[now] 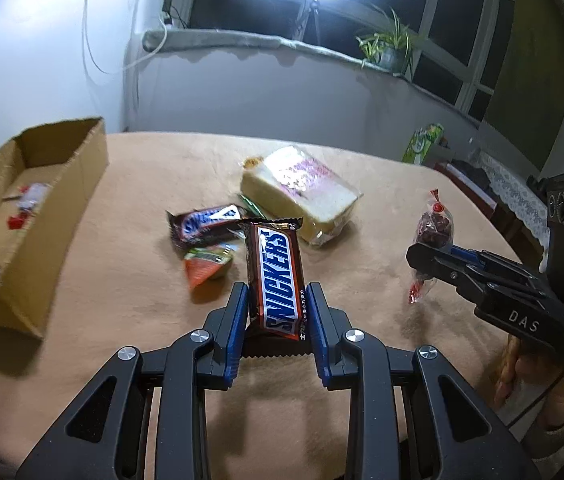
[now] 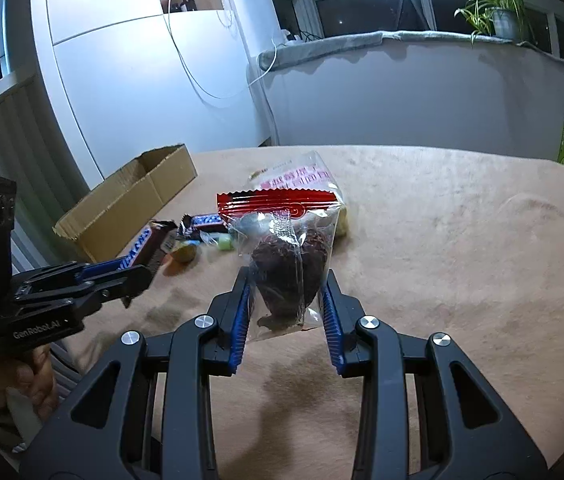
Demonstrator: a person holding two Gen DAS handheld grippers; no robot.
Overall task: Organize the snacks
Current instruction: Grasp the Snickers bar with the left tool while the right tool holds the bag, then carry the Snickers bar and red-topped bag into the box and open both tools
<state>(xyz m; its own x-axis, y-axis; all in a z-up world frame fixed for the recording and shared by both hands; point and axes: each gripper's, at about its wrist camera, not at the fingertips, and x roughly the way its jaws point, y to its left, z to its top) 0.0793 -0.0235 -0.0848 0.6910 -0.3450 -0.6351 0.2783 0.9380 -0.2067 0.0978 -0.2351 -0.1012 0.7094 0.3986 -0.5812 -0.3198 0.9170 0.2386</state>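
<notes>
My left gripper [image 1: 278, 294] is shut on a Snickers bar [image 1: 276, 276], lifted clear of the tan tablecloth, its far end pointing away from me. In the right wrist view the same bar [image 2: 144, 244] sticks out of that gripper [image 2: 138, 276] at the left. My right gripper [image 2: 286, 280] is shut on a clear packet of dark dried fruit with a red top seal [image 2: 287, 256], also held above the table. From the left wrist view that packet [image 1: 433, 230] hangs at the tip of the right gripper [image 1: 425, 258].
An open cardboard box [image 1: 62, 184] with a few small snacks inside stands at the left. A second Snickers bar [image 1: 206, 222], an orange-green packet [image 1: 208, 266] and a wrapped bread loaf [image 1: 301, 190] lie mid-table. A person's hand [image 1: 521, 364] grips the right tool.
</notes>
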